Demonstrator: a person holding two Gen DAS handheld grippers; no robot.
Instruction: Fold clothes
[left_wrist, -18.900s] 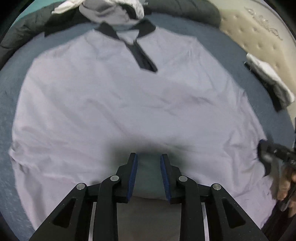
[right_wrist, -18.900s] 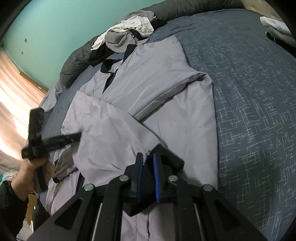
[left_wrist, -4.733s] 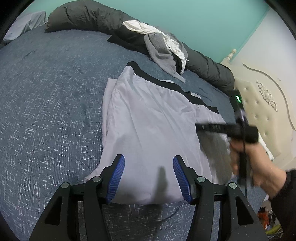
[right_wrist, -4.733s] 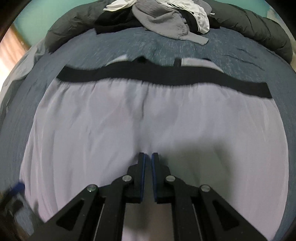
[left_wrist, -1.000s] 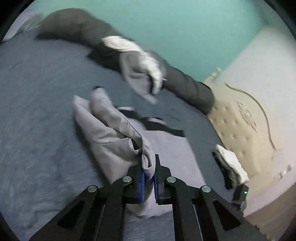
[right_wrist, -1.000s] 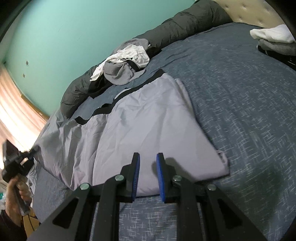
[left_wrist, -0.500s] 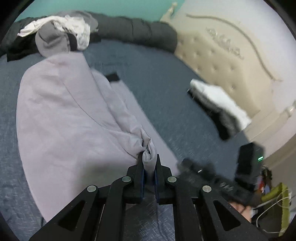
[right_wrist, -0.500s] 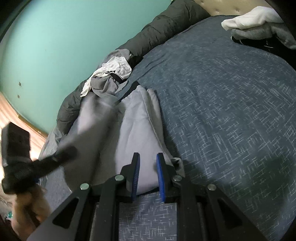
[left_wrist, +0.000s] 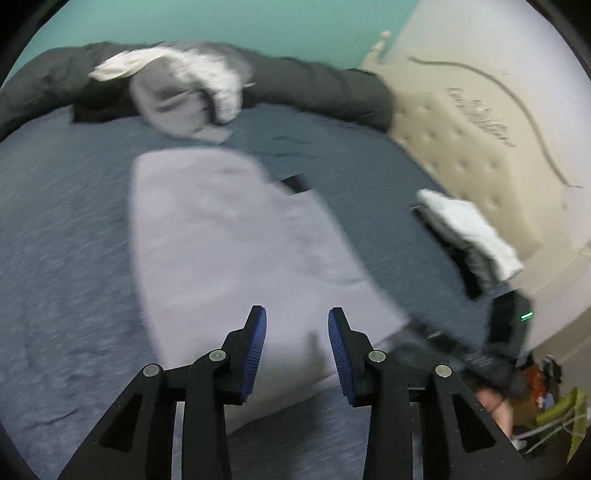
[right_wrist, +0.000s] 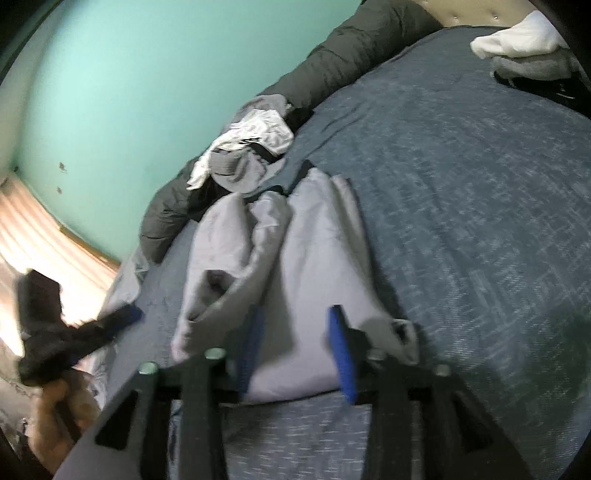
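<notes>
A light grey shirt (left_wrist: 229, 236) with black trim lies folded into a long strip on the blue bed cover (left_wrist: 62, 229). In the right wrist view the same grey shirt (right_wrist: 314, 258) has a rumpled upper layer along its left side. My left gripper (left_wrist: 296, 326) stands open just above the shirt's near end, with nothing between its blue pads. My right gripper (right_wrist: 295, 332) is open too, over the near end of the shirt. The right gripper (left_wrist: 476, 343) shows blurred at the lower right of the left wrist view, and the left gripper (right_wrist: 74, 336) at the left of the right wrist view, held by a hand.
A pile of unfolded grey and white clothes (left_wrist: 184, 88) lies at the far side against a dark rolled duvet (left_wrist: 325, 88). A stack of folded clothes (left_wrist: 469, 232) sits by the cream headboard (left_wrist: 480, 140). The blue cover (right_wrist: 480, 221) stretches right of the shirt.
My left gripper has let go of the shirt's fold and opened; the folded layer now lies on the shirt. My right gripper has opened wider. Both views are blurred by motion.
</notes>
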